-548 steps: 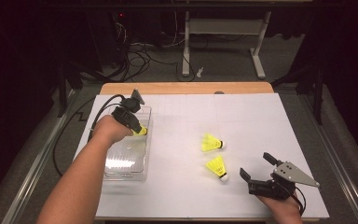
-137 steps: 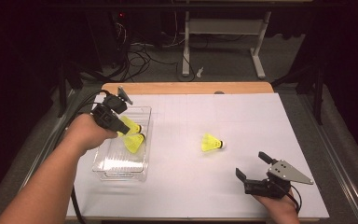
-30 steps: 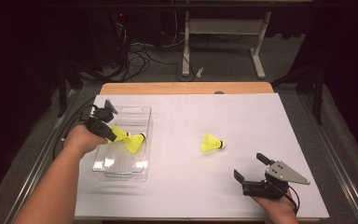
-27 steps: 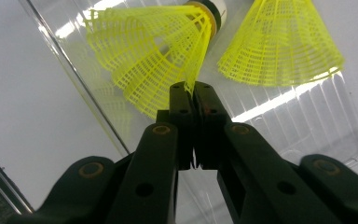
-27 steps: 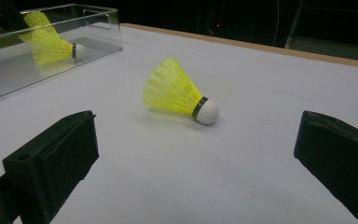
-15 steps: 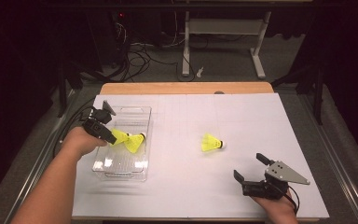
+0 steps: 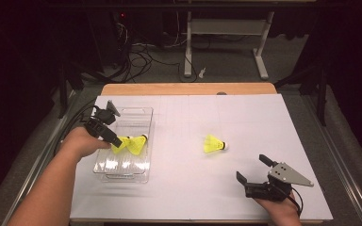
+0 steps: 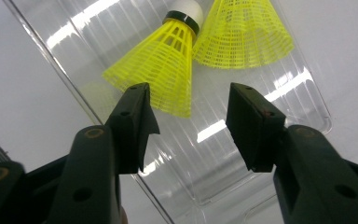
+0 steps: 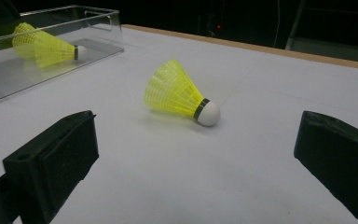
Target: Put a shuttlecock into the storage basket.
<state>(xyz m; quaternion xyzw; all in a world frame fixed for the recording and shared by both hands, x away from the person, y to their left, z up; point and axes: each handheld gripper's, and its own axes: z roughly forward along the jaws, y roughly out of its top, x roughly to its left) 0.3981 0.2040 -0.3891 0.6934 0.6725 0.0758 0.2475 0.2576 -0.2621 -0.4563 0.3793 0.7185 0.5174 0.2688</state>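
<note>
The left gripper (image 7: 115,140) has just been opening its jaws, releasing the second yellow shuttlecock (image 8: 161,70) inside the clear tray (image 7: 143,115); the right gripper (image 7: 254,169) waits wide open, empty, before the third shuttlecock (image 7: 214,144) on the table

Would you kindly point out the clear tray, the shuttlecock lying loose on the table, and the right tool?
clear tray (image 7: 143,110): high view, far rim.
loose shuttlecock (image 7: 212,144): high view, yellow skirt.
right tool (image 7: 253,168): high view, midway between its tips.

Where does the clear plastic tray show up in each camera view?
High view: clear tray left of centre, beside the left gripper.
Left gripper view: fills the middle, beyond the open jaws.
Right gripper view: top left corner.
Shared landmark: the two yellow shuttlecocks lying in it.
</note>
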